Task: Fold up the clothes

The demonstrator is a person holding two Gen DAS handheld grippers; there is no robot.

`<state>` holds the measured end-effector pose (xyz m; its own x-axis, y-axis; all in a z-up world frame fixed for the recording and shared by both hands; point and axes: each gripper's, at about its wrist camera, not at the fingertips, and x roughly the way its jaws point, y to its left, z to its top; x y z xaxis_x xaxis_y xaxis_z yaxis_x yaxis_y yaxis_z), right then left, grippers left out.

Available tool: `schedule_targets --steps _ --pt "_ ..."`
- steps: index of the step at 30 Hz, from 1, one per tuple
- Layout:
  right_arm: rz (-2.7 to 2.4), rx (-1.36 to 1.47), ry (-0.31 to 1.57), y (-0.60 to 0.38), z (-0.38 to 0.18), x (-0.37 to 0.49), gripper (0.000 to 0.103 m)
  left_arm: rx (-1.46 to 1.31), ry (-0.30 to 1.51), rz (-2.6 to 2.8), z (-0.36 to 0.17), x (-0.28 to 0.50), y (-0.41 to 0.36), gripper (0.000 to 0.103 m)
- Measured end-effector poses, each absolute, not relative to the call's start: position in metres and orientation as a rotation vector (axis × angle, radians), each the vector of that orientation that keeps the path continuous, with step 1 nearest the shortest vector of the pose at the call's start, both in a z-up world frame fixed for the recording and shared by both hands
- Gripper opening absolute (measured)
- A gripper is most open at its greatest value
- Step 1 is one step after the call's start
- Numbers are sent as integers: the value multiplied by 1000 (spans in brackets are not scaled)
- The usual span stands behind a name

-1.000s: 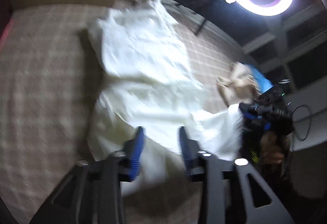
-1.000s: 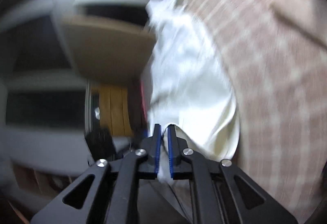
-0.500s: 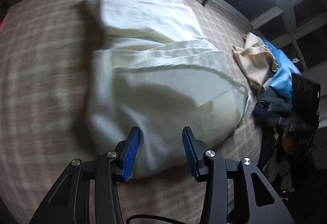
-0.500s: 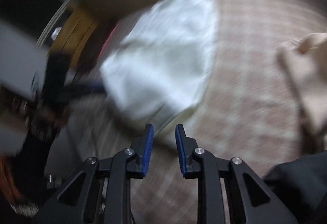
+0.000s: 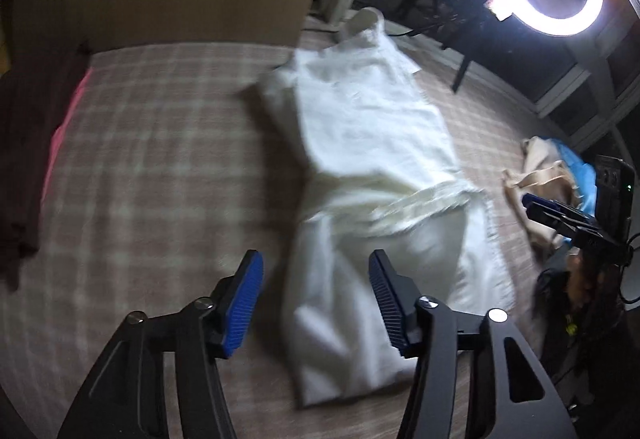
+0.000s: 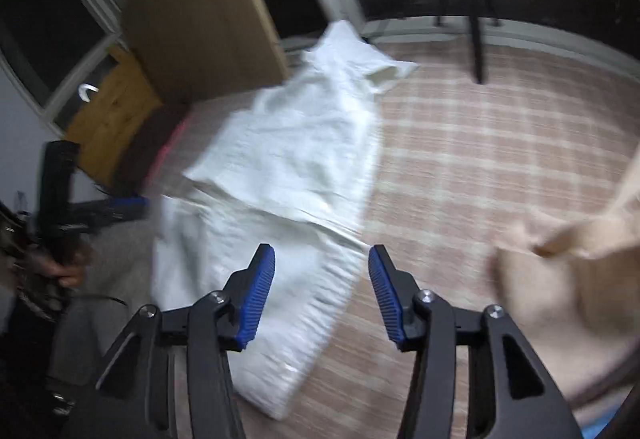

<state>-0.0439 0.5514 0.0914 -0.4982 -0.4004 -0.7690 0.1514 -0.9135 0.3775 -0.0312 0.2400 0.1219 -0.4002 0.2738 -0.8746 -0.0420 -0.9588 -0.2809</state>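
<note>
Lying flat, white garment (image 5: 372, 143) on checked surface (image 5: 160, 143) (uncontained)

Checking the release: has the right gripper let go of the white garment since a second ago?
Yes. The right gripper has just been opening, its fingers now apart with nothing pinched, above the white garment on the plaid bedcover.

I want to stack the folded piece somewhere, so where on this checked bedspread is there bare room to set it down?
Widest bare stretch: the checked bedspread between the white garment and the dark cloth at its edge. A second patch lies between the white garment and the beige garment. Crowded: the corner where beige garment and blue cloth pile.
</note>
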Motion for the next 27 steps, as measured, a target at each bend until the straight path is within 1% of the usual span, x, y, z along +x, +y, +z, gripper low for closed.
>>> schedule_targets --steps 4,6,8,10,13,16,18,20,21,22,24,25,26,27 --pt "-2374 1457 -385 544 63 -39 49 -1661 -357 2422 105 -13 244 51" --pt "-2358 1494 -388 539 51 -36 49 -1650 -390 2414 104 2 249 51" --pt "-2331 1499 -435 536 44 -33 49 -1640 -392 2410 103 11 255 50" --pt "-2300 1509 -454 534 40 -29 49 -1630 -392 2406 102 20 261 46" --pt "-2311 1526 -421 528 41 -29 49 -1612 -377 2395 100 24 266 46" --pt "-2323 1537 -362 520 42 -33 47 -1626 -450 2419 95 16 256 46" --pt "-2348 1527 -303 514 44 -37 47 -1593 -482 2453 101 6 250 46" --pt "-2367 1506 -306 514 49 -42 47 -1532 -434 2499 108 -3 251 52" --pt "-2377 1490 -307 514 51 -47 47 -1538 -400 2496 107 -11 253 60" --pt "-2382 1481 -303 513 52 -50 47 -1547 -365 2491 105 -19 256 64" --pt "-2400 1479 -286 513 47 -60 48 -1560 -314 2461 97 -35 261 65" --pt "-2408 1478 -277 512 44 -65 48 -1564 -299 2434 91 -42 263 61" --pt "-2417 1476 -269 512 42 -70 48 -1576 -289 2411 85 -45 266 54" --pt "-2425 1475 -261 512 39 -74 47 -1590 -279 2387 79 -49 269 25"
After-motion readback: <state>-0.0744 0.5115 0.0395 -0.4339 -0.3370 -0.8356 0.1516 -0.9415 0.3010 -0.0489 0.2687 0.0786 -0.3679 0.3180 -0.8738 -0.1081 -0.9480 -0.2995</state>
